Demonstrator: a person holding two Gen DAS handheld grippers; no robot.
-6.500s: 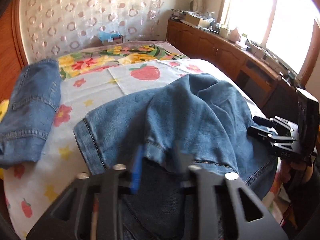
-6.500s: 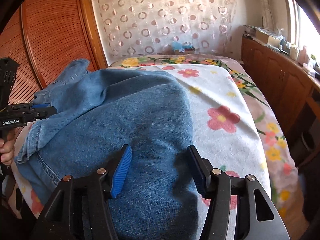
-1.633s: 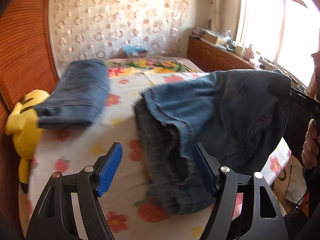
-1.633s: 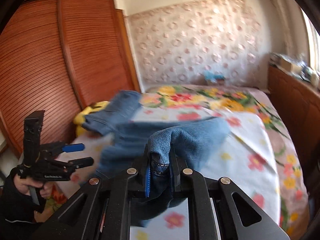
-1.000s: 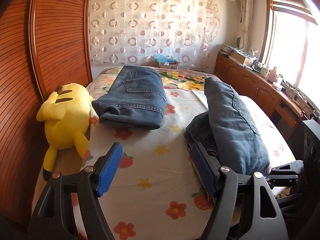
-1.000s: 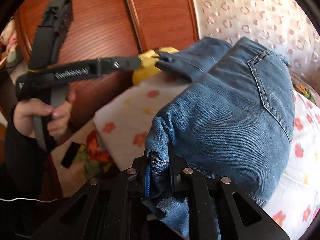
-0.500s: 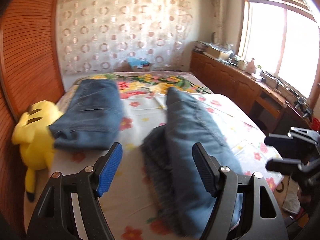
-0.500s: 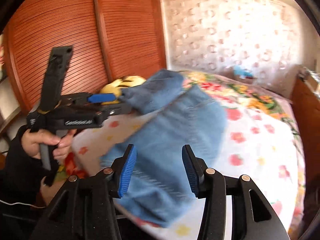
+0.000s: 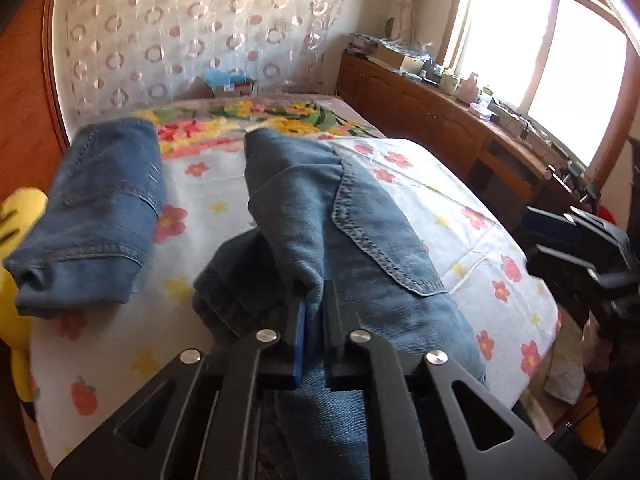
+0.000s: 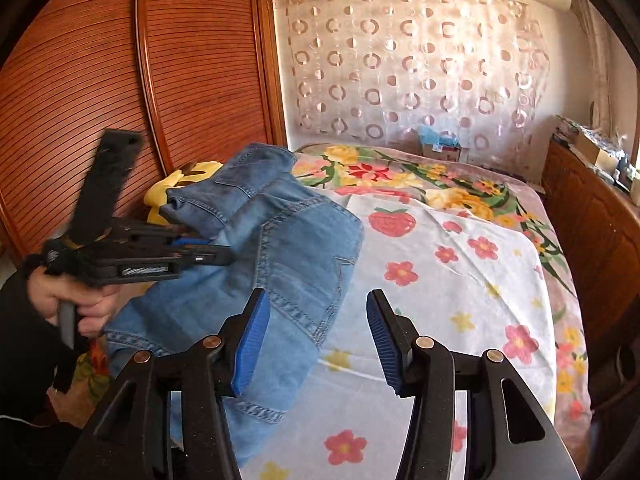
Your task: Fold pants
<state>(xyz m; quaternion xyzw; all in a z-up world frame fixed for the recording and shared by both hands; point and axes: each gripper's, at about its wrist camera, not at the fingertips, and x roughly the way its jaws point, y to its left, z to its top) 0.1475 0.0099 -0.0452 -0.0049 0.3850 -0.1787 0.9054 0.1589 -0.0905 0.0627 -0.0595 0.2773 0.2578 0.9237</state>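
Two grippers, left gripper (image 9: 314,312) clamped on jeans (image 9: 360,232), right gripper (image 10: 316,336) parted, angled down

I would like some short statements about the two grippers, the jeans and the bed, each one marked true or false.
1. The left gripper is shut on the jeans. True.
2. The right gripper clamps the jeans. False: its jaws stand open with nothing pressed between them.
3. A second pair of folded jeans lies beside the first, apart from it. True.
4. The bed sheet is plain white. False: it has printed flowers and strawberries.
5. A yellow plush toy sits by the wooden wardrobe. True.
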